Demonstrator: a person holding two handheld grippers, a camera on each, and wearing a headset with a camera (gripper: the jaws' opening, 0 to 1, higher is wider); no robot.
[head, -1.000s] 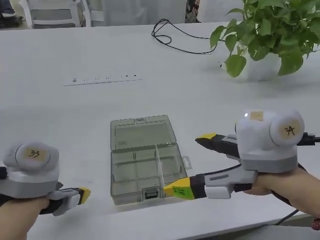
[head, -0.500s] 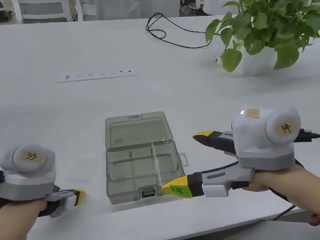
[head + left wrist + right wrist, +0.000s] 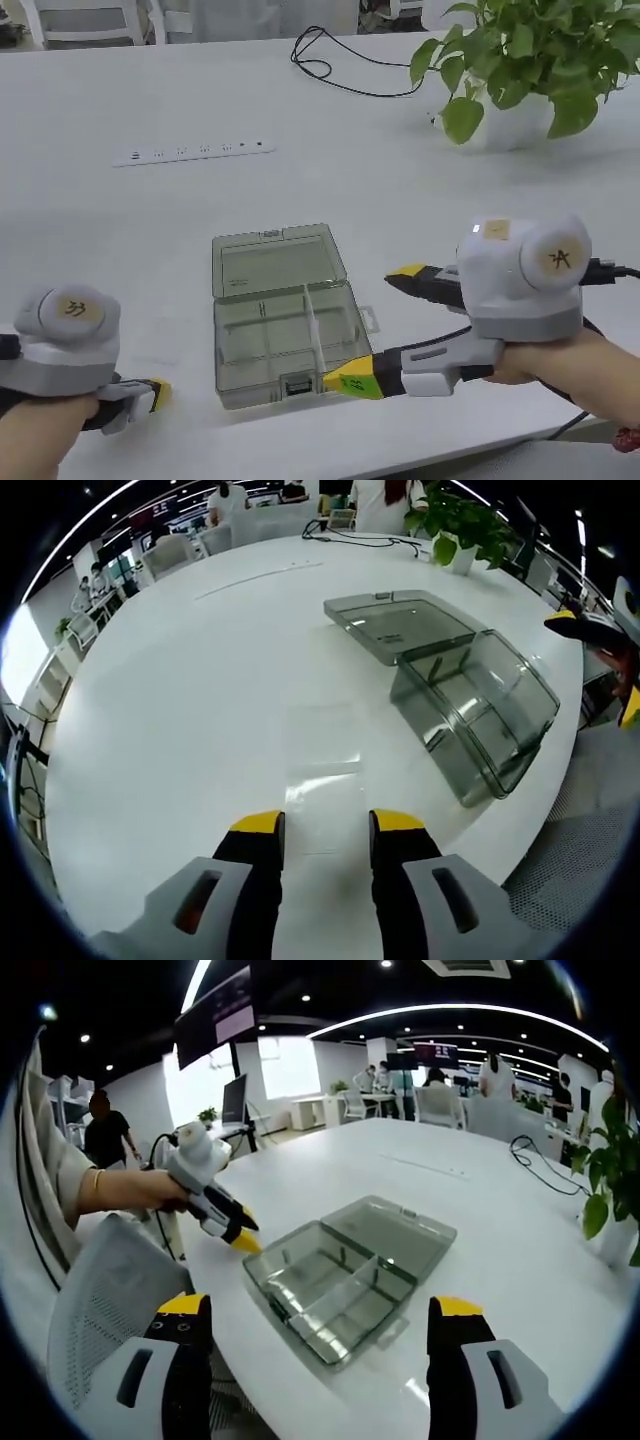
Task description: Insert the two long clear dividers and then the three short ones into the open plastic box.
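The smoky-grey see-through plastic box (image 3: 285, 335) is sitting close to the near edge of the white worktop (image 3: 120, 230), between the two pairs of tongs. Its flat lid (image 3: 278, 262) is lying fully back, pointing toward the far edge. At least one clear upright divider (image 3: 312, 318) is standing in the base, running front to back; further ones are hard to tell through the tinted walls.

The right tongs (image 3: 322, 1305) are gaping wide and gripping nothing. In the head view their lower yellow tip is hovering just beside the box's front right corner, and the upper tip is hanging apart from the right wall.

The left tongs (image 3: 322, 825) are parting only narrowly and are also carrying nothing, hovering over the near edge to the left of the box and apart from it. Just ahead of them, thin flat clear plastic pieces (image 3: 322, 742) are lying on the worktop; their number is unclear.

Bare worktop is stretching wide on the box's left and beyond the lid. A slim white power strip (image 3: 195, 153) is lying well past the lid, a looped black cable (image 3: 340, 65) is resting near the far edge, and a leafy green plant in a white pot (image 3: 520, 60) is occupying the far right corner.
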